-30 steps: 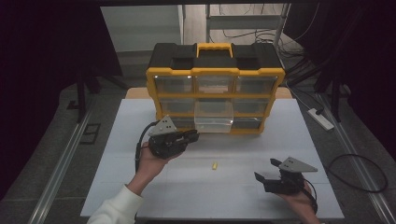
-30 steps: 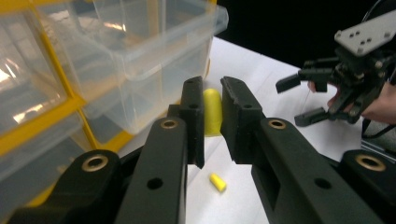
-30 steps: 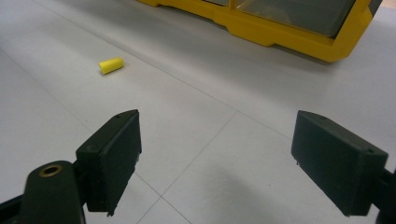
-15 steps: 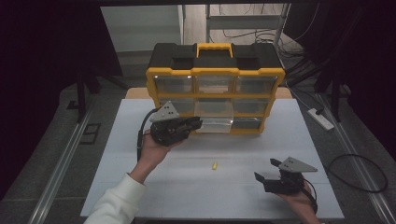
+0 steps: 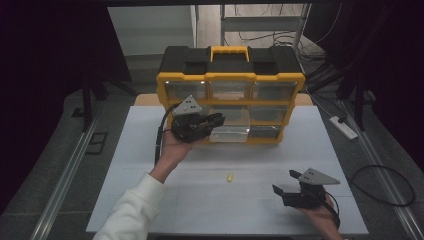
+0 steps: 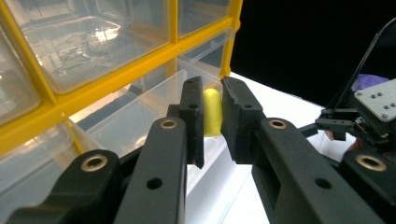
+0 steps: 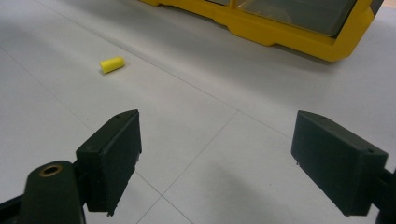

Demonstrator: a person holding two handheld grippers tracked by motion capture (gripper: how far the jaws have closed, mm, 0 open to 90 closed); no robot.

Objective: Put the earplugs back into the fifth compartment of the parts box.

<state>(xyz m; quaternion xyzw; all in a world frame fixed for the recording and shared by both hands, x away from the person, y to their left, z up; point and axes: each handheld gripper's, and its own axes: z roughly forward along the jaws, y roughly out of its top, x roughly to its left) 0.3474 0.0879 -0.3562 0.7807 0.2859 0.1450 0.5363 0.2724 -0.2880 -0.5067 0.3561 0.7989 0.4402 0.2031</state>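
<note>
yellow earplug (image 6: 211, 112) in left hand-held gripper (image 6: 212, 116)

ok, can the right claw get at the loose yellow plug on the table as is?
Probably yes. The right claw is open and points toward the yellow plug, with bare table between them. The left claw is up at the pulled-out drawer, out of the way.

No readable text, labels, brands or numbers anywhere, including on the yellow organizer (image 5: 230, 80) and its drawers.
</note>
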